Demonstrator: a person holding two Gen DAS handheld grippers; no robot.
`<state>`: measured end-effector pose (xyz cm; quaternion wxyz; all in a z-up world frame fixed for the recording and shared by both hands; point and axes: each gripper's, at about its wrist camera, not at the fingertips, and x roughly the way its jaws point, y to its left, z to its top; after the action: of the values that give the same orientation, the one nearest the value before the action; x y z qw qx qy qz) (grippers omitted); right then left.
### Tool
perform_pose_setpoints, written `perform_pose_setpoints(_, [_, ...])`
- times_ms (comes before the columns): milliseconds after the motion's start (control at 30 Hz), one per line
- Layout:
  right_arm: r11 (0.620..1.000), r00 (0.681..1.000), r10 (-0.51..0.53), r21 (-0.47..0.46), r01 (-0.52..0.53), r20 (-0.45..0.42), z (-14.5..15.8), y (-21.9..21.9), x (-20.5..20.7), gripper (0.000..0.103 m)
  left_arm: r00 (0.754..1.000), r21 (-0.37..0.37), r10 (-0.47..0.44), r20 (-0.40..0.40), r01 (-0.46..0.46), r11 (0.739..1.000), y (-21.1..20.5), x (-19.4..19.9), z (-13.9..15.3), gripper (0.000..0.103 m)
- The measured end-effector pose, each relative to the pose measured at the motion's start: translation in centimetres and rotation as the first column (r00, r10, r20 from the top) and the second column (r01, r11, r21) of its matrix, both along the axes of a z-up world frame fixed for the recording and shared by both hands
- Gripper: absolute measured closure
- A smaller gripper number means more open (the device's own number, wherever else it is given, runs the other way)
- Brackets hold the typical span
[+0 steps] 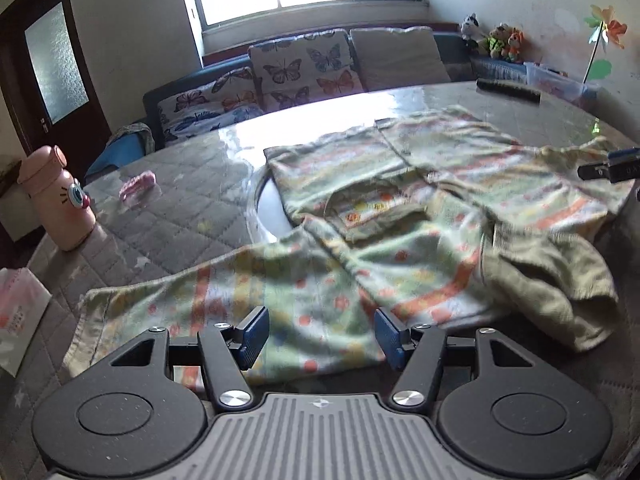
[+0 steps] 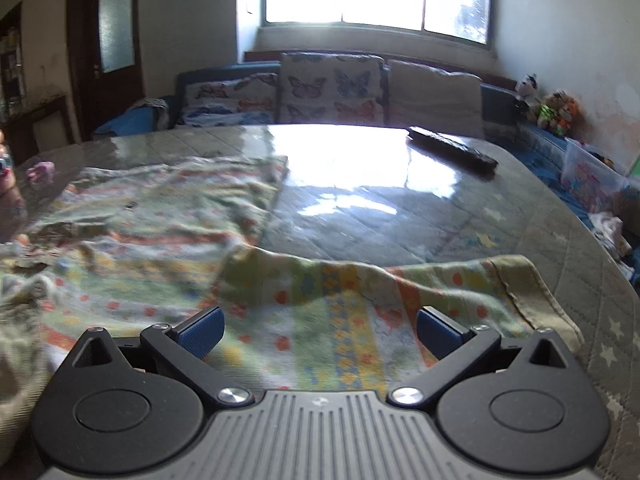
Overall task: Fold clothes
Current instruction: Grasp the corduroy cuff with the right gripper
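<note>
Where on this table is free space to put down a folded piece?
The widest bare patch is the shiny stretch between the patterned garment and the dark remote. A smaller one lies between the garment and the pink bottle, near the small pink item. The near side is crowded with cloth.

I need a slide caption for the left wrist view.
Open left gripper above a patterned garment spread on the table.

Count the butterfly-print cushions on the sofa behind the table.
2 visible. One butterfly cushion stands upright beside the plain cushion; the other butterfly cushion lies lower, to its left. The table may hide more.
</note>
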<state>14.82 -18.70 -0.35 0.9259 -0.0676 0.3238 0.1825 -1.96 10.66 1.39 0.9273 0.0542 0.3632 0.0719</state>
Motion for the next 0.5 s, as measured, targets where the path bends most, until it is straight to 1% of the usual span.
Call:
perform_pose_setpoints(133, [0.995, 0.995, 0.095, 0.019, -0.095, -0.01, 1.4, 1.7, -1.5, 0.0, 0.999, -0.032, -0.023, 0.044, 0.025, 0.999, -0.8, 1.2, 0.9, 0.042])
perform_pose_setpoints(233, [0.98, 0.979, 0.2, 0.024, -0.2, -0.023, 1.9, 4.1, -3.2, 0.002, 0.997, -0.066, -0.037, 0.062, 0.041, 0.997, -1.6, 2.4, 1.1, 0.042])
perform_pose_setpoints(300, [0.967, 0.967, 0.255, 0.025, -0.255, -0.026, 2.1, 5.4, -4.2, 0.008, 0.996, -0.073, -0.054, 0.068, 0.059, 0.996, -2.3, 3.1, 1.0, 0.042])
perform_pose_setpoints(333, [0.961, 0.961, 0.277, 0.029, -0.276, -0.028, 2.2, 5.9, -4.6, 0.009, 0.996, -0.077, -0.062, 0.071, 0.067, 0.995, -2.6, 3.5, 0.9, 0.042])
perform_pose_setpoints(367, [0.949, 0.949, 0.315, 0.038, -0.313, -0.032, 2.3, 6.8, -5.3, 0.012, 0.995, -0.081, -0.071, 0.073, 0.077, 0.994, -2.9, 3.9, 0.8, 0.042])
perform_pose_setpoints(467, [0.922, 0.921, 0.386, 0.056, -0.384, -0.044, 2.7, 8.2, -6.5, 0.023, 0.993, -0.087, -0.1, 0.062, 0.105, 0.991, -3.5, 4.6, 0.2, 0.043])
perform_pose_setpoints(500, [0.908, 0.907, 0.419, 0.06, -0.416, -0.052, 2.7, 8.9, -7.1, 0.027, 0.993, -0.091, -0.105, 0.054, 0.11, 0.99, -3.6, 4.8, -0.1, 0.043])
